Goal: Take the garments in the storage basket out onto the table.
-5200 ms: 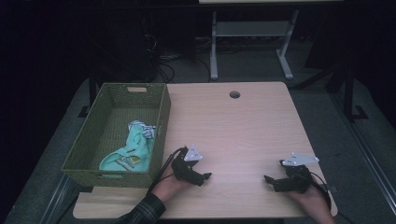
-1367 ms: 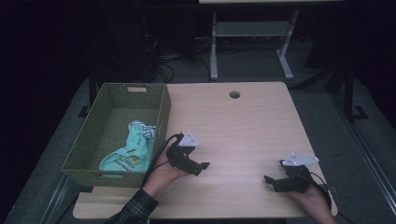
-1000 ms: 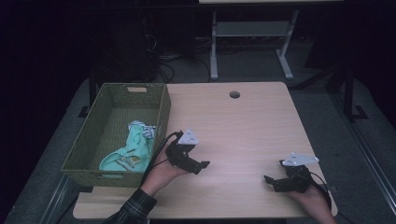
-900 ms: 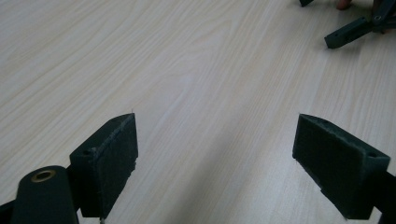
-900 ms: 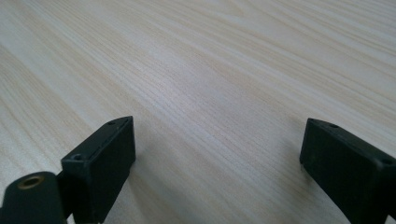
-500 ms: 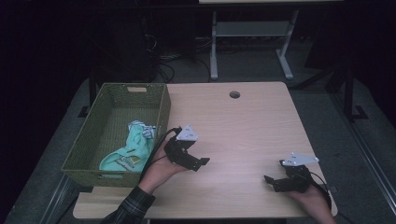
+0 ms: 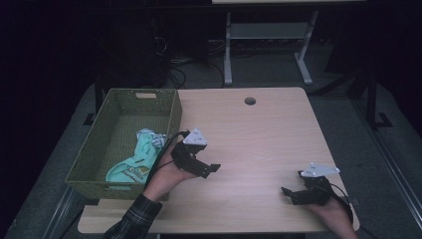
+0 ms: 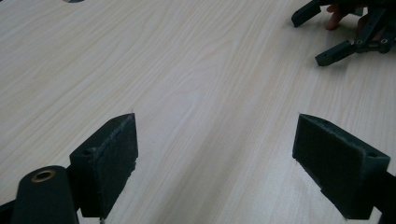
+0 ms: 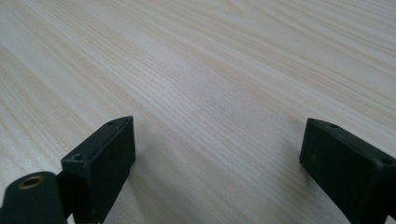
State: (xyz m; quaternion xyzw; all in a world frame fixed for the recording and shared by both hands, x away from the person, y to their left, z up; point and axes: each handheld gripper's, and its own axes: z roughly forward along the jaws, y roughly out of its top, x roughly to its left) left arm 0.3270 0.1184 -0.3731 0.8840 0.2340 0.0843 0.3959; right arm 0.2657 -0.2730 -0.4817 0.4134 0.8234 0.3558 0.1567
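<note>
The right gripper [image 7: 293, 191] rested low at the near edge of the pale wood-grain table [image 7: 263, 129], its black jaws standing wide apart with bare tabletop between and ahead of them. The left gripper [image 7: 211, 168] was lifted off the table beside the basket, its jaws likewise spread with nothing between them [image 8: 215, 158]; ahead of those jaws lay open wood, and farther off, to their upper right, the other gripper and a fingertip.

Behind and to the side of the left jaws, over the near wall of the green woven rectangular basket [image 7: 171, 117], lay the crumpled mint-green cloth with white patches [image 7: 137, 162], on the basket floor toward its near end.

The jaws pointed away from the cloth, so the hand would have to swing round and clear the basket rim; the likeliest trouble was a jaw or the trailing cable catching the woven wall and dragging the basket. A shallow pinch might also have taken just a loose fold, letting the cloth slip out on lifting.
</note>
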